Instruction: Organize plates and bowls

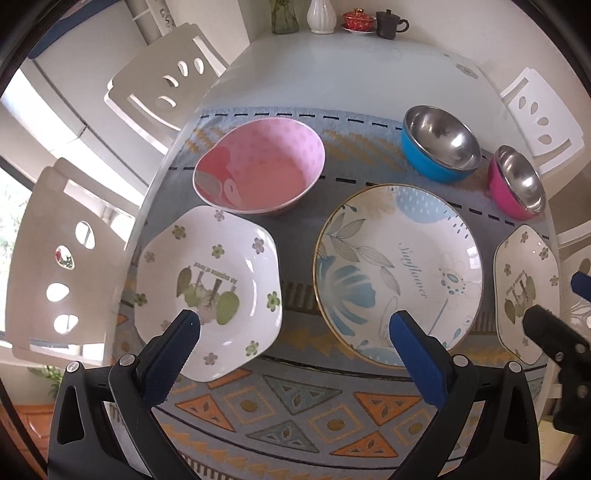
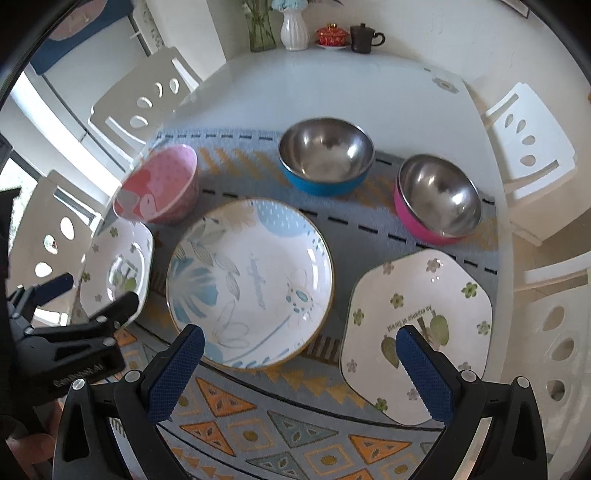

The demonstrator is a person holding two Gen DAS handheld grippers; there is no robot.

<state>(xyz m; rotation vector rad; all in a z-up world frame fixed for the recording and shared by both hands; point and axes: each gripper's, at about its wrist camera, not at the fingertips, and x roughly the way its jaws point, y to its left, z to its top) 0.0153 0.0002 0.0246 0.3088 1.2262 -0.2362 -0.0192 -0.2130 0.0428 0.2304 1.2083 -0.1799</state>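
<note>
Six dishes lie on the patterned runner (image 1: 295,406) that covers the near part of the white desk (image 1: 351,74). In the front row there are three plates: a hexagonal plate with green flowers (image 1: 207,291) at the left, a round plate with blue flowers (image 1: 399,273) in the middle, and a second hexagonal plate (image 2: 417,332) at the right. They are apart from each other. Behind them stands the pink bowl (image 1: 258,166), just behind the left hexagonal plate, its base at that plate's far edge. Further right are the blue steel bowl (image 1: 439,147) and the magenta steel bowl (image 1: 517,184), which stand near each other, upright and with nothing inside.

The left tongs (image 1: 295,325) are wide open and hold nothing; one blue pad is over the left hexagonal plate, the other over the round plate. The right tongs (image 2: 299,350) are also wide open and hold nothing, with one pad at the near edge of the round plate and the other over the right hexagonal plate.

At the far end of the desk stand a glass vase (image 2: 260,29), a white vase (image 2: 294,31), a red lidded cup (image 2: 332,35) and a dark cup (image 2: 364,37). White chairs (image 1: 162,85) are around the desk.
</note>
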